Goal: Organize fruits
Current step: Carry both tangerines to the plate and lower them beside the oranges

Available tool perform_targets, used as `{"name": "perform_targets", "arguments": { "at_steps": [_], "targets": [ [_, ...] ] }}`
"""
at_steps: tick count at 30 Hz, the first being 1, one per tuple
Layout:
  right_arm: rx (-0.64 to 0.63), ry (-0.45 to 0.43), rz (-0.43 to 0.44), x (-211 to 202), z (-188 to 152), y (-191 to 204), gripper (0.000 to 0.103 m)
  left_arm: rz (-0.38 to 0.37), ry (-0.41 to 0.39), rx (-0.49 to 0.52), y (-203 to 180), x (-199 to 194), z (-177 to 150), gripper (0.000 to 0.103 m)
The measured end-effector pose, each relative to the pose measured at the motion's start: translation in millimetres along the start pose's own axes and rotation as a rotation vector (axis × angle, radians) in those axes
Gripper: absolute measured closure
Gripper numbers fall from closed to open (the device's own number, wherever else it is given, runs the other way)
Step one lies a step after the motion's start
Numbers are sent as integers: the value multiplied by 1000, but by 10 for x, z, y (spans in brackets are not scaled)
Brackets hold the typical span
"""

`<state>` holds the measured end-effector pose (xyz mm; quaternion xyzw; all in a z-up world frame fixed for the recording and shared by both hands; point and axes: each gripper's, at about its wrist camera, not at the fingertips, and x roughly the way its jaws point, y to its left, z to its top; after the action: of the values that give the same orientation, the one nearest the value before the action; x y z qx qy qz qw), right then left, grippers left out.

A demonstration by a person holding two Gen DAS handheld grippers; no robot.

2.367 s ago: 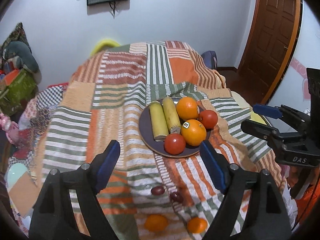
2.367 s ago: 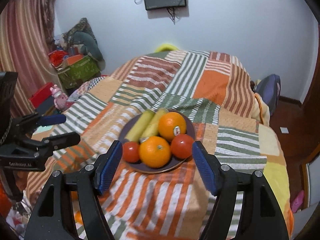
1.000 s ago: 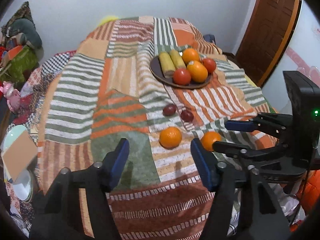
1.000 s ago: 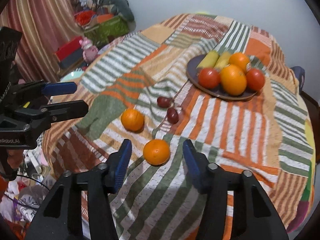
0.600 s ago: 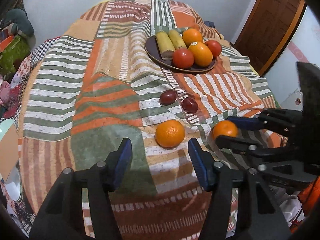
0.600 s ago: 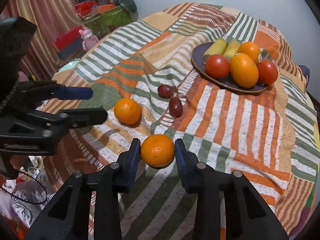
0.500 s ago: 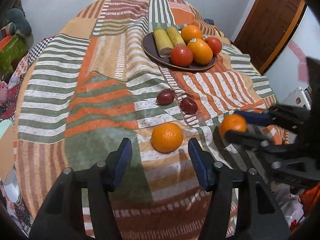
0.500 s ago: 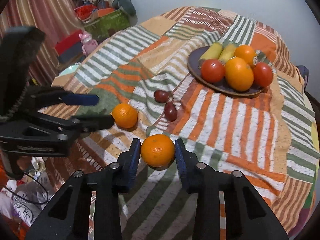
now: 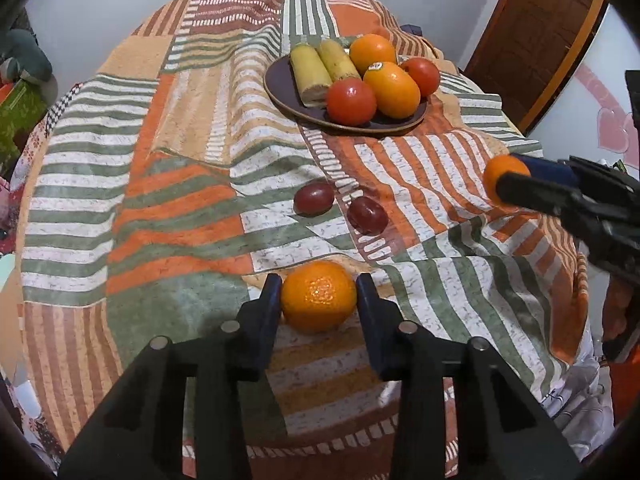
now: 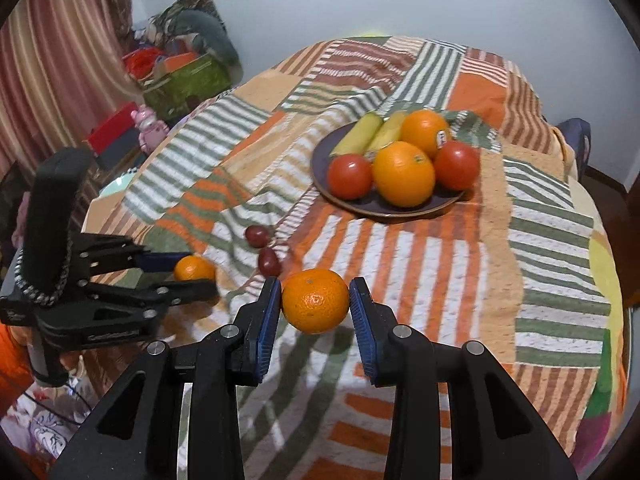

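- Left tongs (image 9: 318,300): closed on a mandarin (image 9: 318,297), one pad on each side of its widest part. From the left wrist view it cannot be told whether the fruit rests on the patchwork cloth (image 9: 180,184) or is just clear of it.
- Right tongs (image 10: 314,303): closed on a second mandarin (image 10: 315,300), which appears lifted clear of the cloth; its shadow falls on the fabric below.
- Step in hand (judgement): carry both mandarins to the dark plate (image 10: 320,160) at the far side of the bench.
- Procedure, as advised:
  - Keep grip pressure moderate; the peel is soft and the fruit round, so it can roll out between the pads or bruise.
  - Lift straight up before travelling forward, so that the loose cloth is not dragged.
  - Pass over the two small dark red fruits (image 9: 340,206), which lie near each other between the tongs and the plate.
  - The plate already holds two oranges (image 10: 404,174), two tomatoes (image 10: 349,176) and two yellow-green banana pieces (image 10: 372,134). Free rim space is scarce; set each mandarin into a gap, then release slowly.
  - Move one tool at a time near the plate to avoid a collision.
- Orientation: each mandarin is nearly spherical, with no clear long axis. On the right one, the small stem mark faces the camera. The banana pieces lie side by side, long axes running away from the cameras.
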<state>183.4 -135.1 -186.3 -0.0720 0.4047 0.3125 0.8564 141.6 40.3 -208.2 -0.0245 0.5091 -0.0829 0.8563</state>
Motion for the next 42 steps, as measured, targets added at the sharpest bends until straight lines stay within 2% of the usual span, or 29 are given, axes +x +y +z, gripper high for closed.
{"name": "perform_targets", "arguments": {
  "at_steps": [10,21,29,42],
  "targets": [
    [11,-81,-27,-156,249,-201,70,7,-104,10,7,-293,334,65],
    [-11,-115,-39,-57,585,-317,70,6,-169,22,18,-253,884,65],
    [-13,-113,-22,198,822,-396,70,-9,-158,28,82,19,1221,65],
    [-23,-94,-30,649,1105,-498,70,-28,-97,24,181,541,1515,65]
  ]
}}
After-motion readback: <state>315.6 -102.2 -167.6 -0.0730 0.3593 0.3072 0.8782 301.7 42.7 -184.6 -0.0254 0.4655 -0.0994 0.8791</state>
